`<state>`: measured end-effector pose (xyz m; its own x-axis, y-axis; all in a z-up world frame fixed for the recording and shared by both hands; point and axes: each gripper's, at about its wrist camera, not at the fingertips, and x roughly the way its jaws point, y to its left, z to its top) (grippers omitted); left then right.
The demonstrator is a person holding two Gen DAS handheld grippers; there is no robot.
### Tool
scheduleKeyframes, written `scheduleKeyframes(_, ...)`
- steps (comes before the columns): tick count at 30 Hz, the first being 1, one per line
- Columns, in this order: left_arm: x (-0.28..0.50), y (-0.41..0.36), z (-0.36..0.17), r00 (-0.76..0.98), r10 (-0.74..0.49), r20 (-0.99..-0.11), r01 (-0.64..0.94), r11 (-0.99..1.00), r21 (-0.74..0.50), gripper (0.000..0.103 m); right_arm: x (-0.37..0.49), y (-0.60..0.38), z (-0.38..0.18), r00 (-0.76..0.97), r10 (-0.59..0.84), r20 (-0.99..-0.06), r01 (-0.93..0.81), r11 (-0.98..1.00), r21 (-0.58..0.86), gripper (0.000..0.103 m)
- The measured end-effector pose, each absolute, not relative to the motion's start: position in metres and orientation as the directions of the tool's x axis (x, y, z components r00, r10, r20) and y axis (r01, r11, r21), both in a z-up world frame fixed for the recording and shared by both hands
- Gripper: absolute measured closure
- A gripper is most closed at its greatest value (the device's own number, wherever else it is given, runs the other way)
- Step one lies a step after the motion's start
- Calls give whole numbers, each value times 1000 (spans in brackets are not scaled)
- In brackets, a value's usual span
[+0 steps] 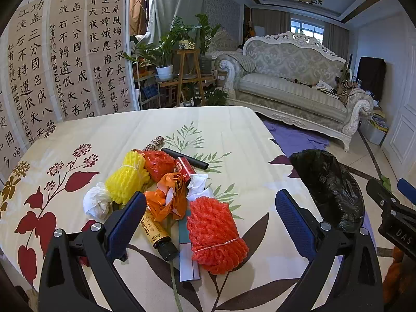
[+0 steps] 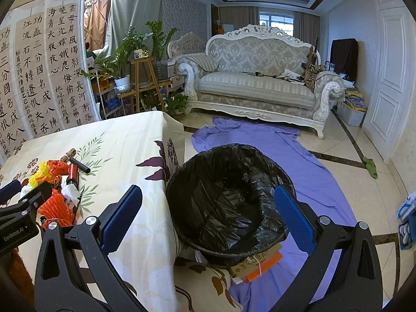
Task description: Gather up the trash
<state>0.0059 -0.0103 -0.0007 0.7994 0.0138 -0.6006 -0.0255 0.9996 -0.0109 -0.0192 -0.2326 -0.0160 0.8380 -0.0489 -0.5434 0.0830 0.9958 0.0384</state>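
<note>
Big living room w/ a fancy white sofa (image 2: 257, 78), green plants and tall paper sheets w/ black writing (image 1: 65, 59) on the wall. Up front is a table (image 1: 117, 130) under a cream cloth w/ red flowers & leaves.

Trash sits in a pile near the middle of the cloth: a yellow foam net (image 1: 127, 179), a red-orange foam net (image 1: 215, 234) tied w/ a rubber band, a white plastic wad (image 1: 95, 204), an orange plastic bag (image 1: 166, 200), a yellow tube w/ a black cap (image 1: 156, 234), a small red can (image 1: 185, 169), a black tube (image 1: 186, 158) & white crumpled paper (image 1: 197, 184).

Left claw (image 1: 210, 223) is wide open, w/ nothing in it. It hangs over the near side of the pile, w/ the red-orange net between its blue pads.

Right claw (image 2: 208, 218) is wide open too, nothing in it. It hangs over the trash bin (image 2: 228, 197), which has a black bag inside. Bin stands just beside the table edge, on some flat cardboard & orange paper (image 2: 260, 262). A purple sheet (image 2: 319, 182) lies on the floor under it.
</note>
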Motion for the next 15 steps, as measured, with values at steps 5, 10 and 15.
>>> scheduleKeyframes(5,6,-10,-2,799,13,-601,-26,1000,-12,6,-20,-232,-20,837,-49,-545,83,996,39,4)
scheduleKeyframes(10,6,-12,-3,798,13,-602,-26,1000,-12,6,-19,-232,-19,836,-49,-546,83,996,38,4)
scheduleKeyframes(15,6,-10,-2,799,13,-601,-26,1000,-12,6,-19,-232,-20,836,-49,-546,83,996,38,4)
